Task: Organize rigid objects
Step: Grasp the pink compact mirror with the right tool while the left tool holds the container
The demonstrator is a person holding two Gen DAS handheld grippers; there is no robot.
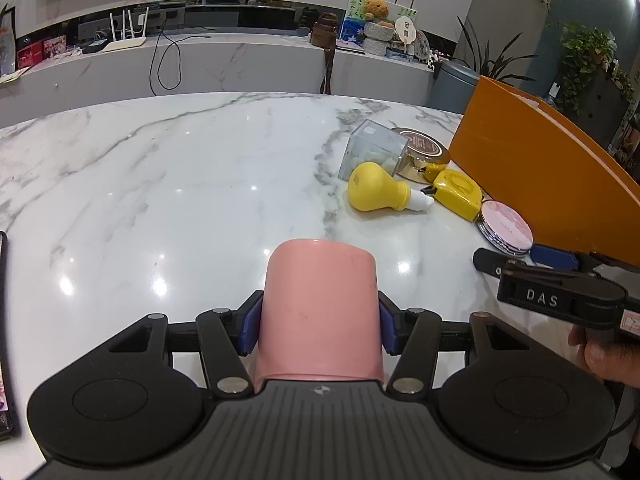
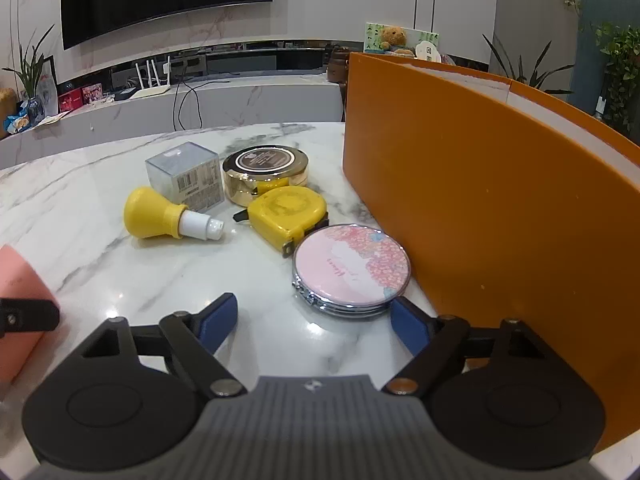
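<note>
My left gripper is shut on a pink cup, its blue pads pressing both sides of the cup wall. The cup also shows at the left edge of the right wrist view. My right gripper stands open low over the marble table. A round pink floral compact mirror lies just ahead of its fingertips, beside the orange box. Beyond the mirror lie a yellow tape measure, a yellow bulb-shaped bottle, a clear box and a gold round tin.
The tall orange box walls off the table's right side. A dark phone lies at the left edge. A person's hand holds the right gripper's handle. Behind the table runs a counter with a white router.
</note>
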